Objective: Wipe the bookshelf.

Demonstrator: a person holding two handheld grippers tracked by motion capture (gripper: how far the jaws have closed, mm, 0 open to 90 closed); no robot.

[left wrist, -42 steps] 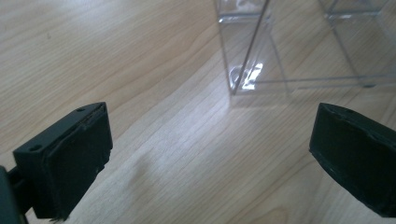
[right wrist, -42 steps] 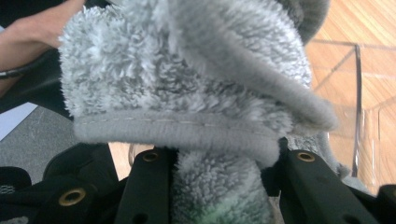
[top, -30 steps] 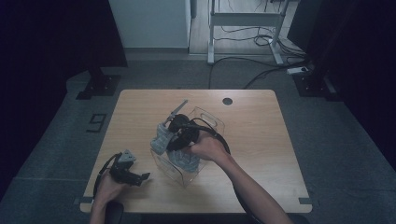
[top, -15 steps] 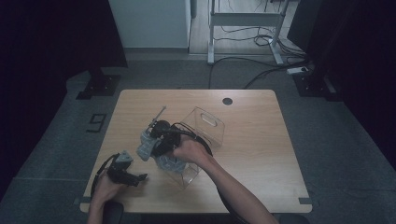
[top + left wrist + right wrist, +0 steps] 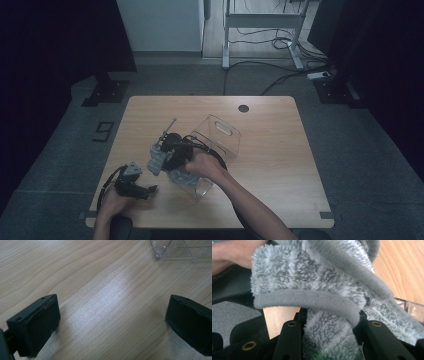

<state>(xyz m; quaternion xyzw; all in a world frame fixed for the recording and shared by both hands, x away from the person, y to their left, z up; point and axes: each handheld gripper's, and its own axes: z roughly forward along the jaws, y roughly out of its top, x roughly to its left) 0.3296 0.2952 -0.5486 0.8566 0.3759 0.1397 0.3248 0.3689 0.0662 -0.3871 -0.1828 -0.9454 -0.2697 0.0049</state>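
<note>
Nearest to me, my left gripper (image 5: 134,184) rests on the wooden table (image 5: 105,290), its jaws spread wide with nothing between them. Just past it, my right gripper (image 5: 170,150) has its jaws clamped on a grey fluffy cloth (image 5: 312,290); the cloth is soft, thick, with a stitched hem, and hangs at the near mouth of the clear plastic box (image 5: 220,137). The box lies on its side. I cannot tell whether anything is inside it.
</note>
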